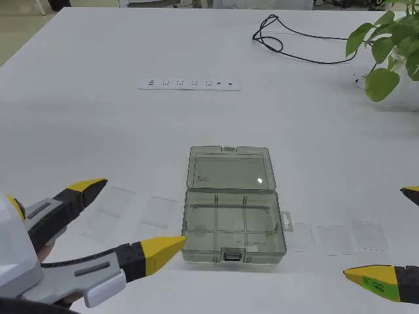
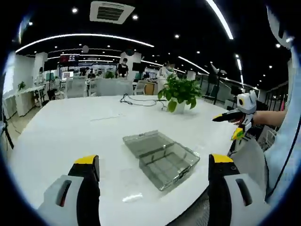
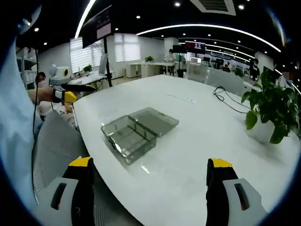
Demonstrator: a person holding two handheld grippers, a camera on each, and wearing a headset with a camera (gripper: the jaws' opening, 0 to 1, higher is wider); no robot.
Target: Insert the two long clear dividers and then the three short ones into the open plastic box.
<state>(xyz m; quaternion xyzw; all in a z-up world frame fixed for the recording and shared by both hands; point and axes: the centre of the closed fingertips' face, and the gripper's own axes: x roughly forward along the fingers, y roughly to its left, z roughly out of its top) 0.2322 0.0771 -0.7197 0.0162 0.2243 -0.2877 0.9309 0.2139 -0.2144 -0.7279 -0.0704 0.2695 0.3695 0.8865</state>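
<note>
The box [image 1: 234,222] is sitting open in the lower middle of the head view, on the white table [image 1: 78,118]. Its lid is lying flat behind it. The long dividers [image 1: 114,201] are lying flat on the table just left of the box. Three short ones [image 1: 332,239] are lying in a row just right of it. The left gripper [image 1: 141,213] is hanging at the lower left, jaws wide apart, holding nothing. The right gripper [image 1: 378,232] is hanging at the lower right edge, also spread wide and holding nothing. A plant [image 1: 389,46] is sitting in the upper right corner.
</note>
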